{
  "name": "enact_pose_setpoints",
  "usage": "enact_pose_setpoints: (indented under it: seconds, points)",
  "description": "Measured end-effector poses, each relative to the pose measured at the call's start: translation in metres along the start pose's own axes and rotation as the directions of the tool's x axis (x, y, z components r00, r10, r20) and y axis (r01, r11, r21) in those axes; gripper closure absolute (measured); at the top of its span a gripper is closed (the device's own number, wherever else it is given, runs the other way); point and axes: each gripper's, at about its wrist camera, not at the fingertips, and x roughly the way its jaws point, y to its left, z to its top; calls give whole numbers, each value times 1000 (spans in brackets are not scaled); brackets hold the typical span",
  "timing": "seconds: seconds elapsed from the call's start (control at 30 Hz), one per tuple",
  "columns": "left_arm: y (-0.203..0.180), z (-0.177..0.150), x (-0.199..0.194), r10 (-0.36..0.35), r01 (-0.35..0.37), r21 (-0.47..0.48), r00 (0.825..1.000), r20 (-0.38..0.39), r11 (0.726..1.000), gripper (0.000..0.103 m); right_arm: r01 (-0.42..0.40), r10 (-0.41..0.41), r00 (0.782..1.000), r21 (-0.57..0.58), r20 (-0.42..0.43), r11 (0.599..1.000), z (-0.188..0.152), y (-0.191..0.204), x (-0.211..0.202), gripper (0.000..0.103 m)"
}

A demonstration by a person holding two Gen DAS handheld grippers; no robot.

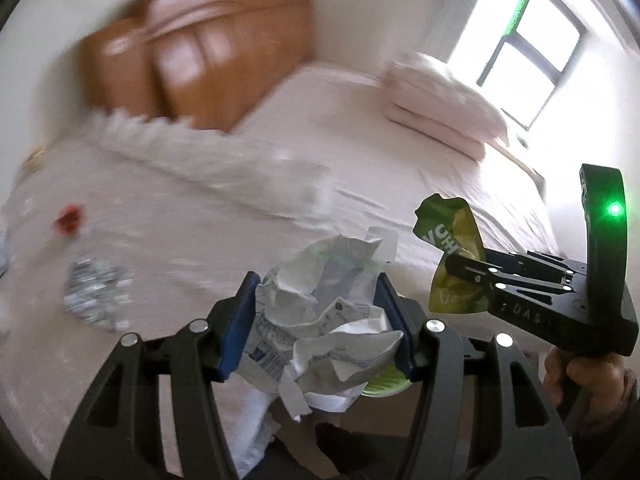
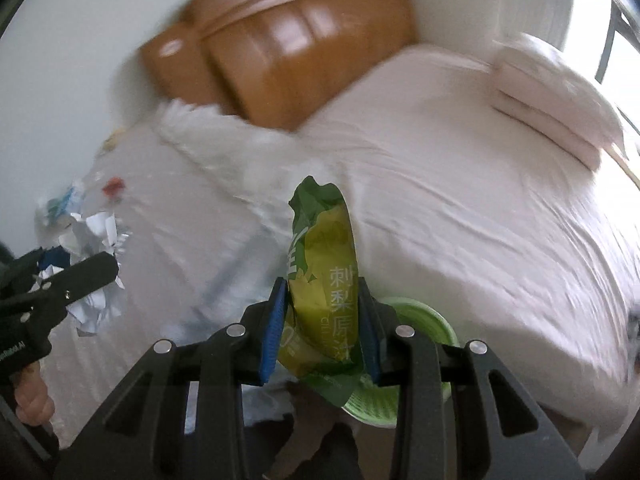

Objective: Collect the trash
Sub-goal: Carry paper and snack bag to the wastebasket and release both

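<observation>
Now, over the bed [image 2: 460, 168], left hand-held gripper [image 1: 316, 320] clamps crumpled paper [image 1: 328, 312]; right hand-held gripper [image 2: 322, 330] pinches the green pouch [image 2: 324, 264], long axis upright, green basket [image 2: 420, 320] below.

Bright light comes in from the window [image 1: 532, 46], which looks all white. The headboard [image 1: 200, 52] and bed [image 2: 460, 184] look smeared. The edges bend round and go dark.

The bed [image 1: 400, 184] carries a folded quilt [image 1: 440, 108], clear plastic [image 1: 224, 160] and foil scraps [image 1: 96, 296].

Left gripper [image 1: 316, 312] and right gripper [image 2: 322, 326] both clamped, held side by side.
</observation>
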Motion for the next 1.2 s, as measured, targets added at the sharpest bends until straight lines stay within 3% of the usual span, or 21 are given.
enact_pose_setpoints:
  seconds: [0.2,0.4,0.67,0.83,1.0,1.1,1.2]
  points:
    - [-75,4,31,-80,90,135,994,-75,987,46,70,-72,997,114,15,991,-35,-71,-27,69]
    - [-119,6,45,-89,112,220,990,-113,969,46,84,-93,995,187,38,979,-51,-113,-40,69]
    - [-144,8,57,-104,138,259,984,-143,956,46,95,-110,992,232,54,968,-57,-143,-50,69]
    - [-156,5,99,-132,183,247,969,-211,952,45,105,-121,991,256,49,961,-63,-154,-52,69]
    - [-159,-2,138,-100,166,207,950,-296,964,23,115,-129,991,260,35,959,-65,-160,-50,69]
    - [-158,-4,133,-87,148,206,957,-278,967,11,116,-128,991,264,30,957,-66,-162,-48,69]
    - [-154,-3,120,-64,118,214,969,-240,970,8,113,-124,992,264,25,958,-67,-162,-46,69]
